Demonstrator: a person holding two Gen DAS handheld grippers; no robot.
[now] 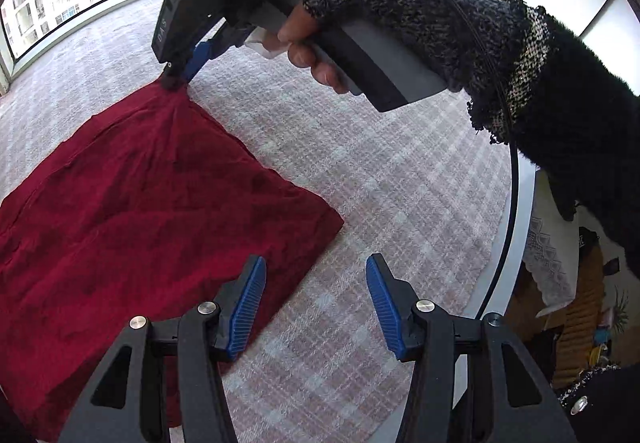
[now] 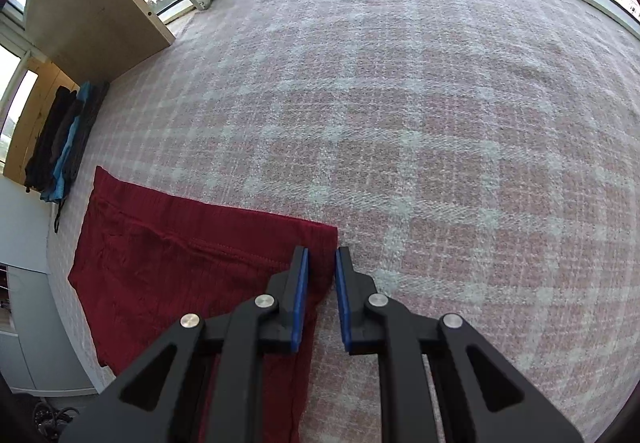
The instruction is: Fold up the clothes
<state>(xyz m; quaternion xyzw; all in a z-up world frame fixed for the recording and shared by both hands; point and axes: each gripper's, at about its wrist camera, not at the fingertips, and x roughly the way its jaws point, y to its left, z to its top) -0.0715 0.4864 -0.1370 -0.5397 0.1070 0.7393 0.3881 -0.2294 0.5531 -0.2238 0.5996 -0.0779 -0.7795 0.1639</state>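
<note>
A red garment (image 1: 152, 211) lies flat on the checked blanket (image 1: 360, 183), its far corner pinched and lifted at 11 o'clock by the right gripper (image 1: 176, 77), likely to start a fold. The left gripper (image 1: 316, 307) hangs spread and empty at 6 o'clock, beside the near hem.

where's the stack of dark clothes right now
In the right wrist view the stack of dark clothes sits at the far left edge of the plaid blanket, against the wooden cabinet, just beyond the red garment.
</note>
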